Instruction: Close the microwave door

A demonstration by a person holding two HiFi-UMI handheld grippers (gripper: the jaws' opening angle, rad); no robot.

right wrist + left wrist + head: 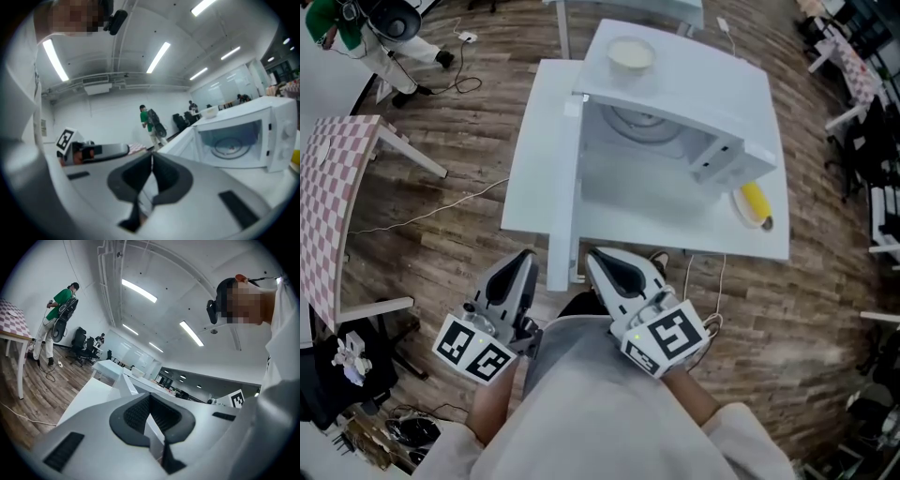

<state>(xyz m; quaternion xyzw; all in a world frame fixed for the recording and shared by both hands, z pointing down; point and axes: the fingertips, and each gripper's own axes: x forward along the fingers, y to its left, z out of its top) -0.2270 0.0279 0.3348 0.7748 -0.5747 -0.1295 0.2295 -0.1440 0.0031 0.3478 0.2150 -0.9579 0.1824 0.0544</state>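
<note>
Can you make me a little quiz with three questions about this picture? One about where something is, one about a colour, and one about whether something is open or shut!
1. Where is the bowl?
A. on top of the microwave
B. on the floor
C. inside the microwave

2. What colour is the long thing on the table beside the microwave?
A. red
B. yellow
C. blue

3. How is the microwave door?
A. shut
B. swung wide open
C. taken off

Answers:
1 A: the bowl sits on the microwave's roof.
2 B: it is bright yellow against the white table.
3 B: the door stands out to the side, and you can see the round plate inside.
</note>
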